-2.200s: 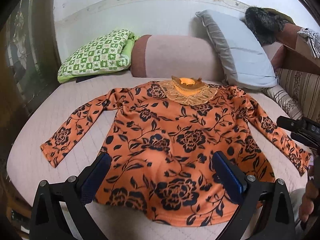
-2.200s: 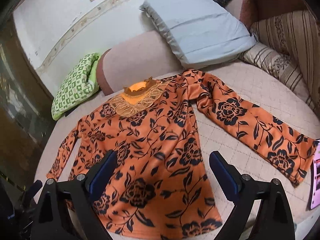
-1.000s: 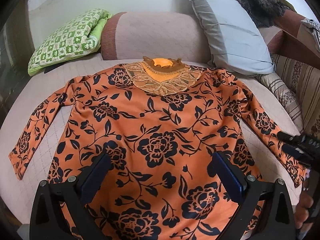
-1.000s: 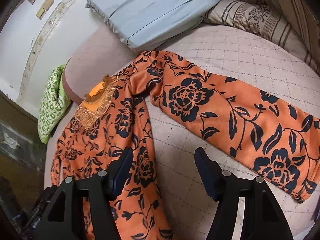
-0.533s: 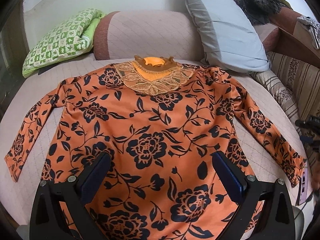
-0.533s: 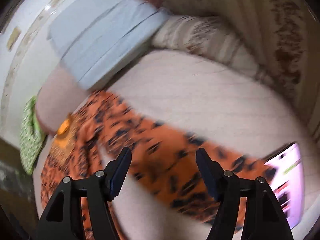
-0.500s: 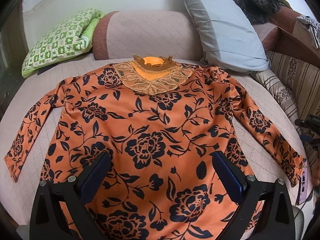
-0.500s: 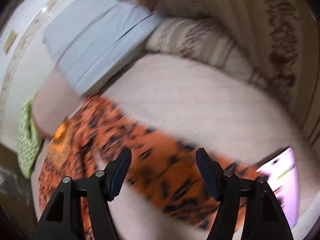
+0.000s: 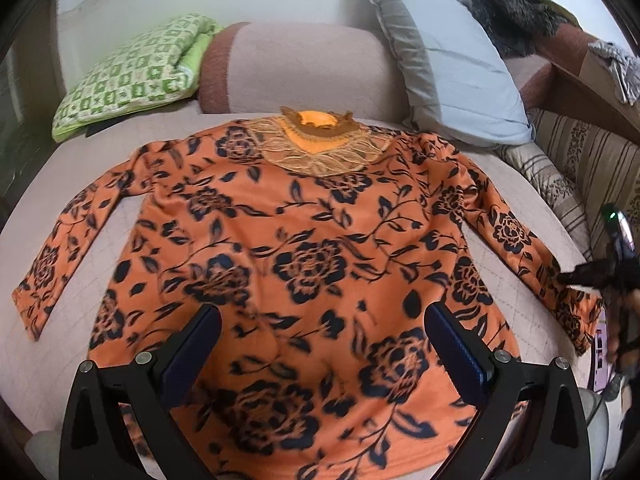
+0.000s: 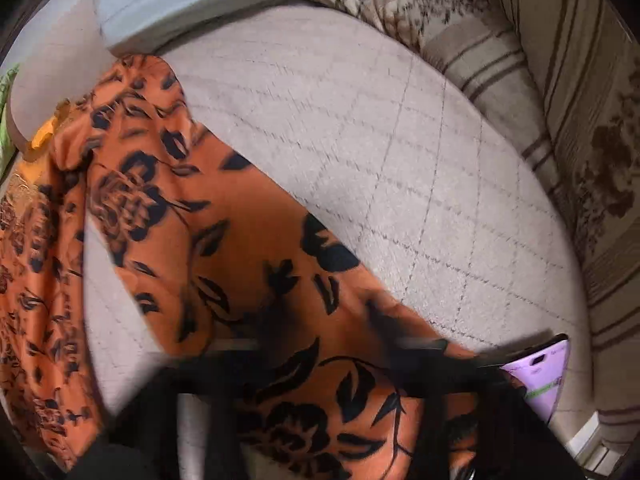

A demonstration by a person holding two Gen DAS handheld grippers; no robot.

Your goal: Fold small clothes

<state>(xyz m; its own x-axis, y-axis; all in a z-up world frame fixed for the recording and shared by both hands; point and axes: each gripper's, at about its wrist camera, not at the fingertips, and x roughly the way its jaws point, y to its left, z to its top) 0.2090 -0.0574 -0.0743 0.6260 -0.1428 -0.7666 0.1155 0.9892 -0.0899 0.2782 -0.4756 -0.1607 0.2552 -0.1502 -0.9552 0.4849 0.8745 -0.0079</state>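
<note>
Left wrist view is showing the orange floral top [image 9: 304, 248] lying spread flat on the quilted bed cover [image 9: 132, 136], collar toward the pillows, both sleeves out to the sides. The left gripper [image 9: 320, 344] is hovering over the hem with its jaws standing wide, nothing between them. The right gripper [image 9: 576, 278] is sitting at the right sleeve's cuff [image 10: 328, 400]; its jaws have just been closing, badly blurred, apparently pinching that cuff beside a purple phone [image 10: 540, 376].

- No text, label, brand, number or sign can be read in either view.
- The lit purple screen of the phone [image 10: 538, 376], lying just beside the cuff of the orange black-flowered top [image 10: 248, 264], shows only blurred marks.
</note>
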